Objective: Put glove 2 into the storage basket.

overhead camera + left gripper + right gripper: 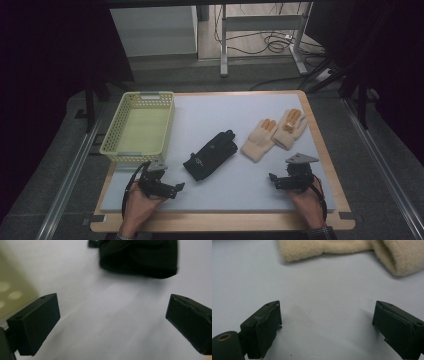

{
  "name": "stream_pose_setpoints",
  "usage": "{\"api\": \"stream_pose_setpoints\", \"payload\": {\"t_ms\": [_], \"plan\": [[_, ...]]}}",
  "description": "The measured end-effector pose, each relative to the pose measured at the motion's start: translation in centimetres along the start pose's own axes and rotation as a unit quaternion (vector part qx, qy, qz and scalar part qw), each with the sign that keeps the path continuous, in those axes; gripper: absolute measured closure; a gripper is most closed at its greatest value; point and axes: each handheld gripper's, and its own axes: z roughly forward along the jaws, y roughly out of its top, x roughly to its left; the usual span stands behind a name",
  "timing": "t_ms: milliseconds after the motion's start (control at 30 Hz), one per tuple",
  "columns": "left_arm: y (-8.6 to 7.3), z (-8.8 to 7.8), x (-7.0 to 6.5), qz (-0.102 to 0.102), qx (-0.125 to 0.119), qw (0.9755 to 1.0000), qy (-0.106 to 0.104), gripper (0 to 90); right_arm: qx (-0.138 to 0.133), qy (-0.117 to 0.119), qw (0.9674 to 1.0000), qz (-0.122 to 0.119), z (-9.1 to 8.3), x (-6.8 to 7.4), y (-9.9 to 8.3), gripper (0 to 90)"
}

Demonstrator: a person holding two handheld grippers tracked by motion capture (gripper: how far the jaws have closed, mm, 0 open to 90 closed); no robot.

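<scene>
Probably a lab: dark curtains, floor cables, white-topped rig table.

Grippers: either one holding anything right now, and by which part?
Nothing is held. The left gripper stands open short of the black glove; the right gripper stands open short of the beige gloves.

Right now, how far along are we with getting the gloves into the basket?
Nothing looks done: the yellow basket has no gloves in it. The black glove and the two beige gloves lie on the mat. Nothing is in hand: the left tool faces the black glove's cuff, the right tool the beige cuffs, both open with nothing between their jaws. All picking and placing is left.
</scene>
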Motion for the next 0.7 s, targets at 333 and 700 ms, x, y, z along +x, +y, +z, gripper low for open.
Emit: {"api": "stream_pose_setpoints", "payload": {"t_ms": [333, 700], "plan": [[4.5, 2.2, -2.2, 0.044, 0.011, 0.9988, -0.018, 0.0, 0.000, 0.000, 1.0000, 0.000, 0.0, 0.0, 0.0, 8.3], [9.2, 6.7, -2.8, 0.057, 0.038, 0.9975, -0.014, 0.0, 0.000, 0.002, 1.0000, 0.001, 0.0, -0.1, 0.0, 8.3]]}}
